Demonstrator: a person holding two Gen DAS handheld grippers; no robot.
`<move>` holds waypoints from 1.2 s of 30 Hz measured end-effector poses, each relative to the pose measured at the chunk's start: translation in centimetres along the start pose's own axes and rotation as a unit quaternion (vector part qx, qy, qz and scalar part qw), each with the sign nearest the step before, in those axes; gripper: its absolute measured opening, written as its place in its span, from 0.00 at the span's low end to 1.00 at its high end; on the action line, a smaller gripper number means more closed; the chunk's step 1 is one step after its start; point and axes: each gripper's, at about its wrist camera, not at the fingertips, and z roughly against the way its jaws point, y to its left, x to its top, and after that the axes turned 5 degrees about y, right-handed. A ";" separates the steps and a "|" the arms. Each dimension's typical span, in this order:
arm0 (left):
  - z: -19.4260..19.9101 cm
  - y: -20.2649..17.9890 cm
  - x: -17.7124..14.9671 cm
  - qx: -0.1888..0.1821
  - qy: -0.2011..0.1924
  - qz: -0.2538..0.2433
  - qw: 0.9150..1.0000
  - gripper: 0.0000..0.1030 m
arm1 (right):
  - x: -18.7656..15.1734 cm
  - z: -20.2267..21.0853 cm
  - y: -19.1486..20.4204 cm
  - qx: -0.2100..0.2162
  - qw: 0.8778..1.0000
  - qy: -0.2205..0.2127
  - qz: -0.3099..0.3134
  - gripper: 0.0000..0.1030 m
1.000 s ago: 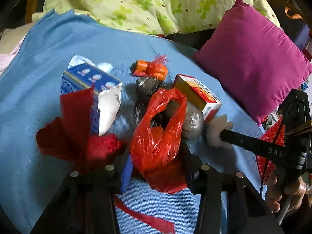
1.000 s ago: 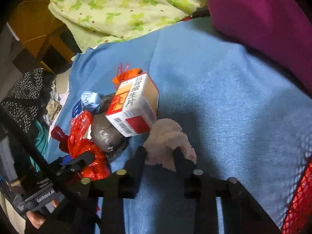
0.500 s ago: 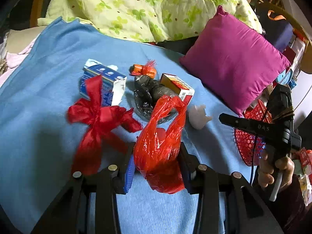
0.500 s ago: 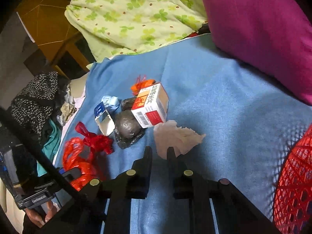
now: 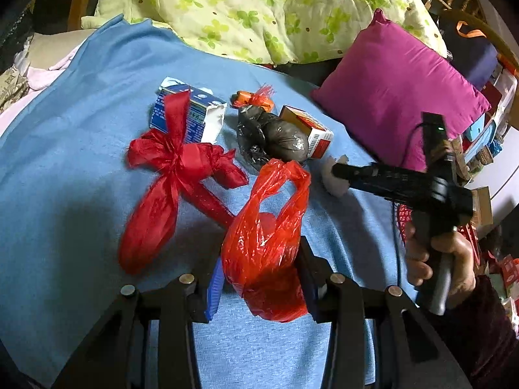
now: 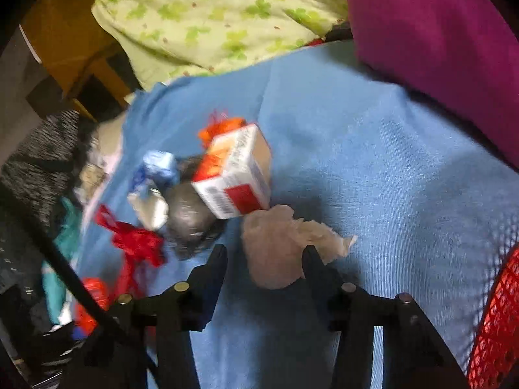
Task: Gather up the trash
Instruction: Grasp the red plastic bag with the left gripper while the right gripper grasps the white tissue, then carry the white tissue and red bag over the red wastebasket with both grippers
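Note:
My left gripper (image 5: 259,259) is shut on a crumpled red plastic bag (image 5: 266,243) and holds it above the blue sheet (image 5: 65,194). My right gripper (image 6: 264,256) is open, its fingers either side of a crumpled white tissue (image 6: 275,246) on the sheet; it also shows in the left wrist view (image 5: 340,170). Trash lies behind: a red ribbon bow (image 5: 175,162), a torn blue-white carton (image 5: 194,113), a dark grey bag (image 5: 275,139), a red-white box (image 6: 236,178), an orange wrapper (image 5: 256,99).
A red mesh basket (image 6: 499,324) stands at the right edge of the bed. A magenta pillow (image 5: 399,87) and a green patterned quilt (image 5: 259,9) lie behind the trash. Clothes (image 6: 39,162) pile at the left.
The right gripper has opened wide and come down around the tissue. The left gripper has drawn back with the red bag held in it.

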 end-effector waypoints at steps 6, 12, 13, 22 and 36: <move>0.0 0.5 -0.7 0.004 0.000 0.007 1.000 0.42 | 0.0 -0.6 -0.1 -0.024 1.000 0.009 0.003 0.27; 1.2 -0.1 -1.6 0.001 -0.026 0.011 1.000 0.42 | -1.2 3.4 1.0 -0.002 0.999 -0.035 0.031 0.26; 1.5 -0.4 -1.9 0.005 -0.031 0.010 0.999 0.42 | -1.5 4.1 1.1 -0.003 0.998 -0.044 0.039 0.26; 6.3 -4.8 -1.7 0.020 -0.093 -0.014 0.995 0.42 | -5.6 13.6 1.8 0.029 0.982 -0.175 0.064 0.26; 8.9 -15.2 -1.1 0.014 -0.128 -0.111 0.985 0.42 | -12.1 25.4 -5.8 0.007 0.945 -0.328 -0.010 0.26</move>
